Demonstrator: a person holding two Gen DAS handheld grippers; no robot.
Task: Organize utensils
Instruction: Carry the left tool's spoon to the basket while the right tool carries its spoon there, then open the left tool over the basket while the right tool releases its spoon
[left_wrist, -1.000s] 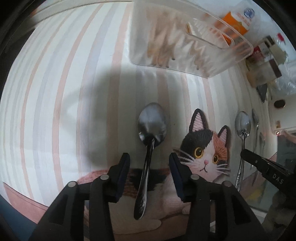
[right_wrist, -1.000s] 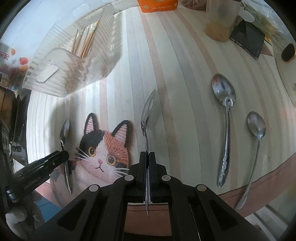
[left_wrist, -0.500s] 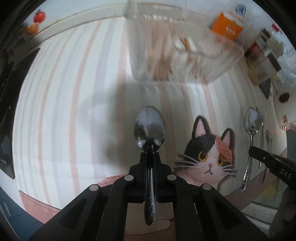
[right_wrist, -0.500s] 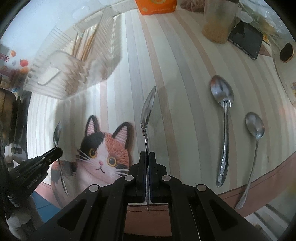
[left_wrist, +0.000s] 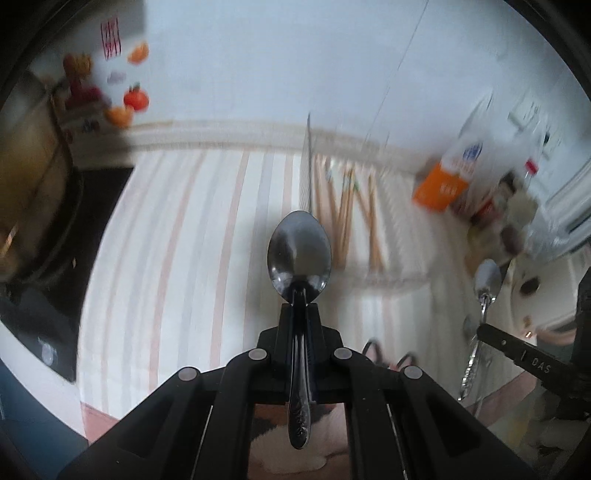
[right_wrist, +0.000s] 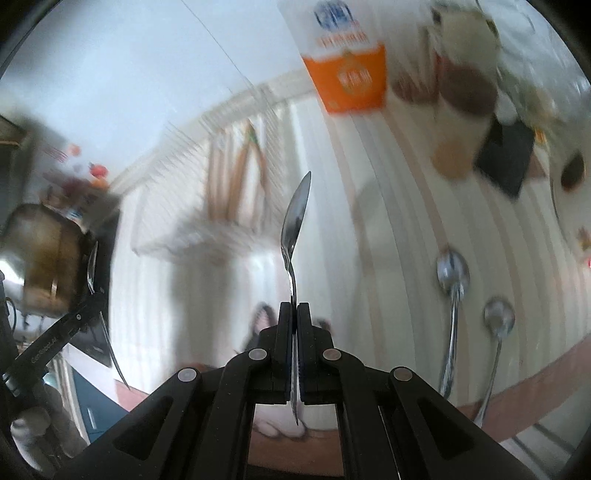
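My left gripper (left_wrist: 300, 308) is shut on the neck of a steel spoon (left_wrist: 299, 253), bowl facing the camera, lifted above the striped tablecloth (left_wrist: 177, 258). My right gripper (right_wrist: 294, 308) is shut on a second spoon (right_wrist: 294, 218), held edge-on with its bowl pointing away. A clear plastic organizer tray (left_wrist: 369, 206) holding wooden chopsticks lies just beyond both spoons; in the right wrist view the tray (right_wrist: 207, 206) is up and left of the held spoon. Two more spoons (right_wrist: 452, 295) (right_wrist: 498, 325) lie on the cloth at the right. The picture is blurred by motion.
An orange and white carton (right_wrist: 345, 62), jars (right_wrist: 461, 88) and a dark phone (right_wrist: 506, 158) crowd the far right of the table. A metal pot (right_wrist: 40, 254) on a black stove stands at the left. The cat-print mat (right_wrist: 266, 317) lies below the grippers.
The left gripper shut on the spoon that lay between its fingers. Both grippers then rose with their spoons and tilted up, bringing the wall and organizer tray into view.
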